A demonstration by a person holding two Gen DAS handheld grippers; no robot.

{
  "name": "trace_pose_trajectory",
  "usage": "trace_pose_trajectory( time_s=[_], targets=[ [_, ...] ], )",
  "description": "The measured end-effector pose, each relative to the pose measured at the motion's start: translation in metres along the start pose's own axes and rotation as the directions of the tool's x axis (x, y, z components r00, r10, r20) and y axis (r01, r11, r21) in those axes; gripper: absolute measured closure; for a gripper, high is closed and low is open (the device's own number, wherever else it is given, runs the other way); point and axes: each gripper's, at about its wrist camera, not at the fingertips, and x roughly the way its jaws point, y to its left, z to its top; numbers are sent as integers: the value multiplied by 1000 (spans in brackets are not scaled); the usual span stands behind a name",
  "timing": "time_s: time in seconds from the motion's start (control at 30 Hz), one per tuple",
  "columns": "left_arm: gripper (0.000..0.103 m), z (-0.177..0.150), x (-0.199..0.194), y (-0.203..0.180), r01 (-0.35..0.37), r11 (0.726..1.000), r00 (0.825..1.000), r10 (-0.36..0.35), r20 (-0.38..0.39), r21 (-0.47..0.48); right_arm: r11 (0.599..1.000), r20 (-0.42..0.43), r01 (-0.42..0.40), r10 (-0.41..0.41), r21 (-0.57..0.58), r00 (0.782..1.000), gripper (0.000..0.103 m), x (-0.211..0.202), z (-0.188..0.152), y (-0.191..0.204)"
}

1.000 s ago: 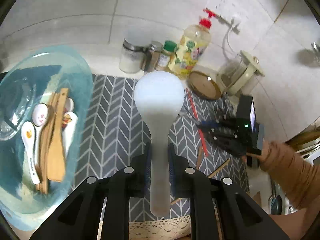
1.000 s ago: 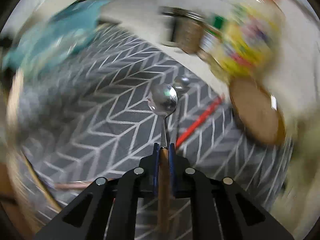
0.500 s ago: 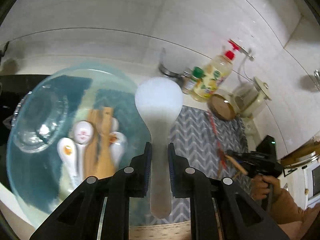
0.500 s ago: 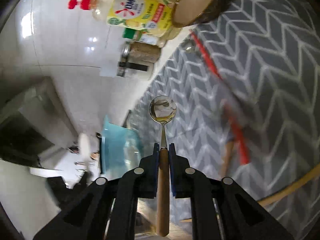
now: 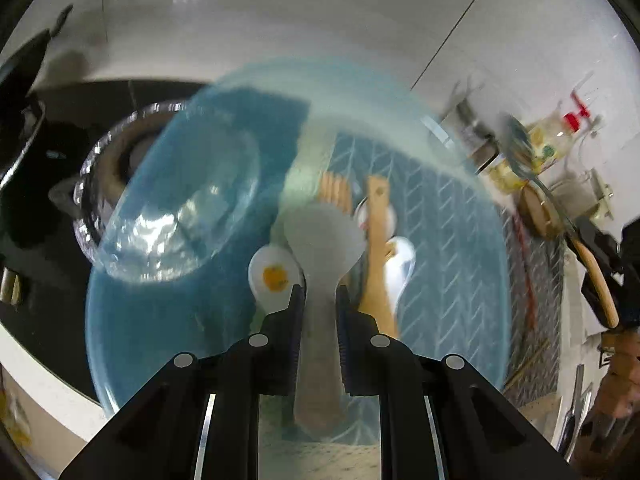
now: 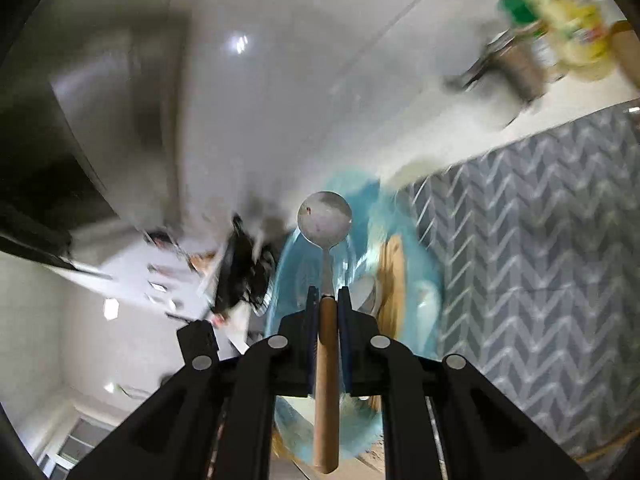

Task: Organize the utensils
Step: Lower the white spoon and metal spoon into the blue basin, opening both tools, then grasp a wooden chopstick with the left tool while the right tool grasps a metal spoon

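My left gripper [image 5: 319, 300] is shut on the handle of a white rice paddle [image 5: 324, 240], held above a clear blue basin [image 5: 460, 280]. In the basin lie white ceramic spoons [image 5: 274, 274], a wooden spatula [image 5: 378, 248] and an upturned glass bowl [image 5: 180, 220]. My right gripper [image 6: 328, 300] is shut on the wooden handle of a metal spoon [image 6: 325, 218], which points toward the blue basin [image 6: 424, 264]. The left wrist view shows that same spoon [image 5: 560, 216] and the right gripper at the far right, blurred.
A grey chevron mat [image 6: 540, 240] covers the counter to the right of the basin. Jars [image 6: 516, 64] and a yellow bottle [image 6: 572, 40] stand against the tiled wall. A dark stove top [image 5: 40, 200] lies left of the basin. Red chopsticks [image 5: 528, 276] rest on the mat.
My left gripper carried the paddle leftward and down over the basin. My right gripper lifted the spoon off the mat, rolled and swung toward the basin.
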Motion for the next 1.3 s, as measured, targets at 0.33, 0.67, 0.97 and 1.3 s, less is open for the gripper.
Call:
trace_pose_trajectory(
  time_s=[0.33,0.67,0.97,1.3],
  targets=[
    [86,-13,10,5,43,998,997,-40,-68,40,900,-144,405,-427,-159,893,93,132,-24,29],
    [85,-19,-47,10,34,999,997,-36,74,24,850,-270,472,-523,-232,809,92,166,-37,33],
    [45,-41,-114,-86,103,964,948,-170,269,245,937,-155,199,-250,-287,956,92,44,-9,52],
    [38,-98,-9,-229,284,813,945,-328,-3,508,894,398,360,-238,-267,886,38,-231,23,-51]
  ],
)
